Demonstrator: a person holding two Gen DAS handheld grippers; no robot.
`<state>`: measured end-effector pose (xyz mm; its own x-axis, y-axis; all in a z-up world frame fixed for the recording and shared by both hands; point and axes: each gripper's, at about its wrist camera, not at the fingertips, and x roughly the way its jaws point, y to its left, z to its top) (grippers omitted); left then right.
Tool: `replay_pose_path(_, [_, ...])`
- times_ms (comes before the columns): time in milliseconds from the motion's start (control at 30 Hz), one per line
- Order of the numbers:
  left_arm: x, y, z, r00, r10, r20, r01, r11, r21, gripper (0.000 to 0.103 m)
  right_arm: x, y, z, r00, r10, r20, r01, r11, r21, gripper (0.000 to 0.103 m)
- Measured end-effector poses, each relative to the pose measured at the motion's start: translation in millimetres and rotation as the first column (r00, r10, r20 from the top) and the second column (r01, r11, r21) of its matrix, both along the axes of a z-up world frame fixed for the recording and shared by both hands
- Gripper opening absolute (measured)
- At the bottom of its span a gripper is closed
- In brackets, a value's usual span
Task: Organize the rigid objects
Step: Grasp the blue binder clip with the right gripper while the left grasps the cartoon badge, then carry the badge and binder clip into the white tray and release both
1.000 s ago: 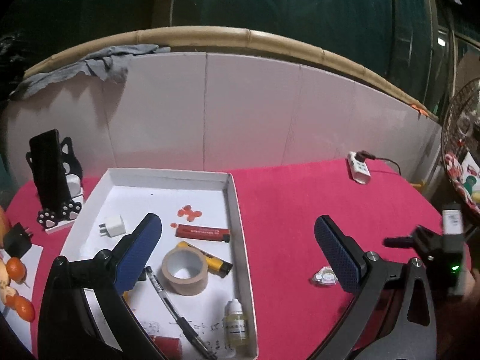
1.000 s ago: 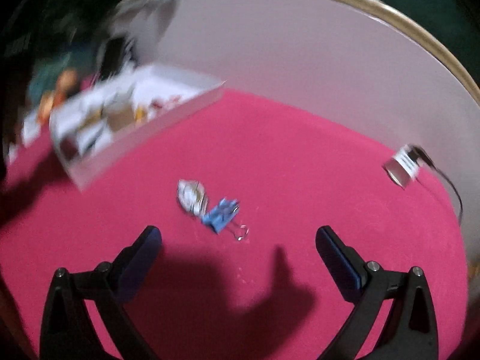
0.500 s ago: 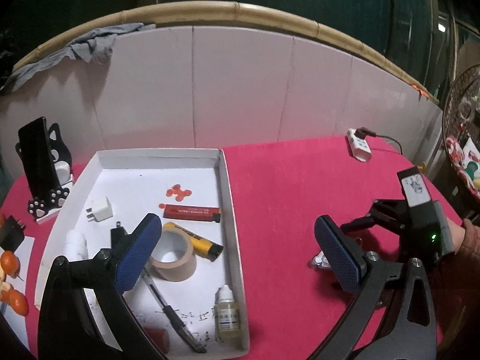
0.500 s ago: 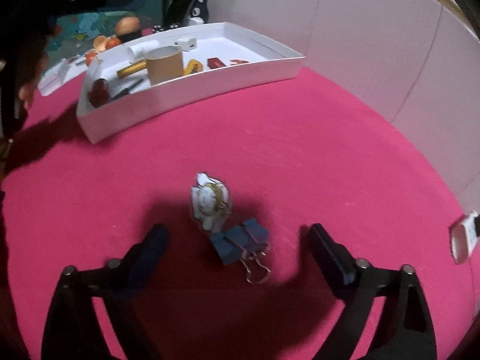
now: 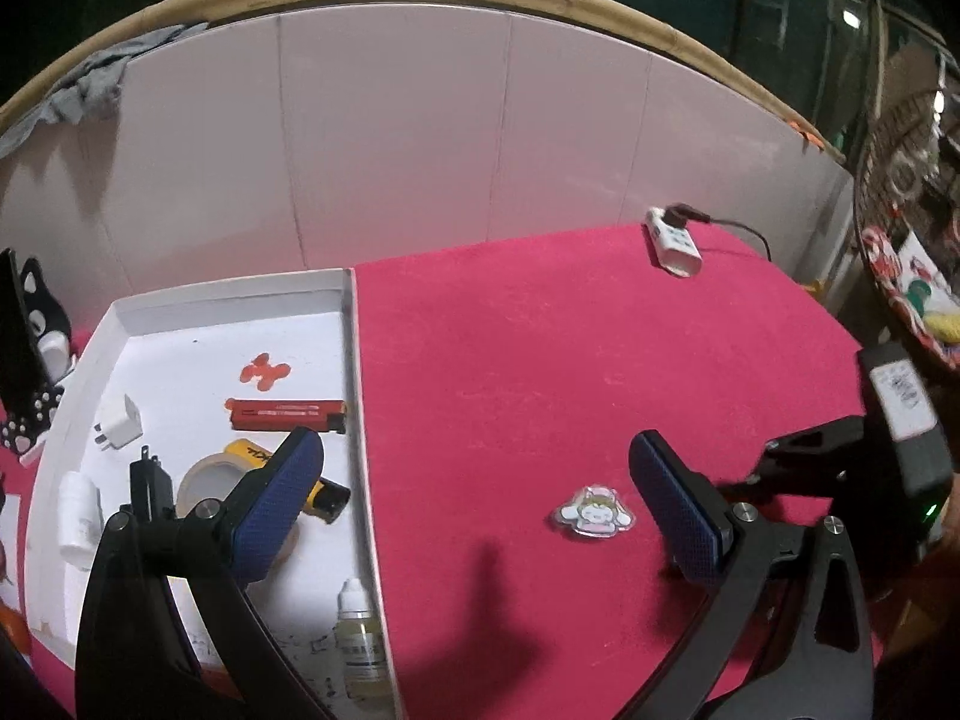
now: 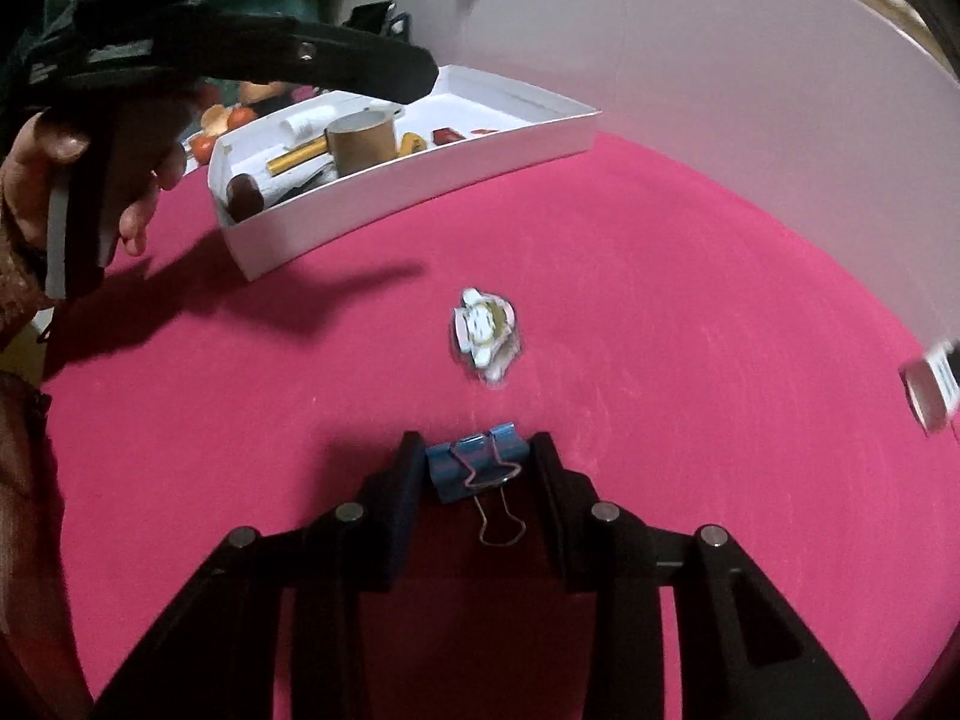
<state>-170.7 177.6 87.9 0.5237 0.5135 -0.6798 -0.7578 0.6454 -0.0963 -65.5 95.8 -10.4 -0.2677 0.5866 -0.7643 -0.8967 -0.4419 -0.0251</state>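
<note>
A blue binder clip (image 6: 477, 468) lies on the red cloth, its wire handle pointing toward the camera. My right gripper (image 6: 477, 457) is down around it, jaws closing, both pads touching the clip's ends. Just beyond lies a small cartoon charm (image 6: 483, 330), seen in the left wrist view as the charm (image 5: 594, 513). My left gripper (image 5: 474, 462) hangs open and empty above the cloth, between the white tray (image 5: 354, 360) and the charm. The tray holds a red lighter (image 5: 285, 414), a tape roll (image 5: 210, 477), a white charger (image 5: 120, 429) and a dropper bottle (image 5: 358, 639).
A white power strip (image 5: 672, 240) with a cable sits at the back right. A cat-shaped phone stand (image 5: 27, 360) stands left of the tray. White panels wall off the back. A hand (image 6: 66, 180) holding the left gripper hovers near the tray's wall (image 6: 420, 180).
My right gripper came down over the binder clip and narrowed its jaws onto it. My left gripper drifted right and lower, from above the tray toward the charm.
</note>
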Motion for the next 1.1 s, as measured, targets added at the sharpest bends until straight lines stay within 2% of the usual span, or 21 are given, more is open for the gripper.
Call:
replay_pose_path(100, [17,-11,-14,0.995,-0.079,-0.055,0.078,0.997,-0.028,0.103,23,-18,2,0.991,-0.110,-0.072,0.111,0.994,0.006,0.035])
replay_pose_path(267, [54,-33,-38,0.977,-0.180,-0.111,0.172,0.982,-0.075,0.103,55,-49,9,0.941,-0.288,-0.178,0.295,0.955,0.015,0.035])
replay_pose_path(367, [73,-35,-55,0.971,-0.183,-0.156,0.170,0.981,-0.089,0.103,62,-55,6,0.914,-0.360,-0.188,0.366,0.931,-0.003,0.035])
replay_pose_path(533, [83,-28,-71,0.965,-0.126,-0.228,0.115,0.992,-0.059,0.102,64,-53,4,0.897,-0.394,-0.203,0.399,0.917,-0.018,0.035])
replay_pose_path(600, [84,-27,-73,0.965,-0.119,-0.235,0.108,0.993,-0.056,0.095,66,-51,4,0.892,-0.399,-0.211,0.402,0.915,-0.027,0.035])
replay_pose_path(733, [85,-25,-75,0.969,-0.122,-0.217,0.112,0.992,-0.059,0.091,69,-52,5,0.885,-0.411,-0.220,0.413,0.910,-0.042,0.035])
replay_pose_path(833, [84,-26,-73,0.973,-0.128,-0.191,0.117,0.991,-0.069,0.078,69,-56,6,0.881,-0.417,-0.222,0.419,0.907,-0.043,0.035])
replay_pose_path(900, [83,-28,-73,0.974,-0.139,-0.176,0.129,0.989,-0.070,0.063,69,-55,6,0.879,-0.421,-0.223,0.422,0.906,-0.046,0.035])
replay_pose_path(933, [82,-30,-72,0.975,-0.144,-0.169,0.134,0.989,-0.069,0.059,69,-55,6,0.879,-0.422,-0.224,0.422,0.905,-0.047,0.035])
replay_pose_path(967, [81,-33,-72,0.976,-0.145,-0.165,0.136,0.989,-0.064,0.049,69,-55,6,0.878,-0.423,-0.224,0.423,0.905,-0.048,0.035])
replay_pose_path(1000, [80,-35,-71,0.977,-0.145,-0.157,0.138,0.989,-0.056,0.046,69,-55,6,0.877,-0.424,-0.225,0.425,0.904,-0.049,0.035])
replay_pose_path(1100, [74,-40,-71,0.979,-0.140,-0.148,0.135,0.990,-0.041,0.046,69,-55,6,0.875,-0.429,-0.223,0.430,0.902,-0.047,0.035])
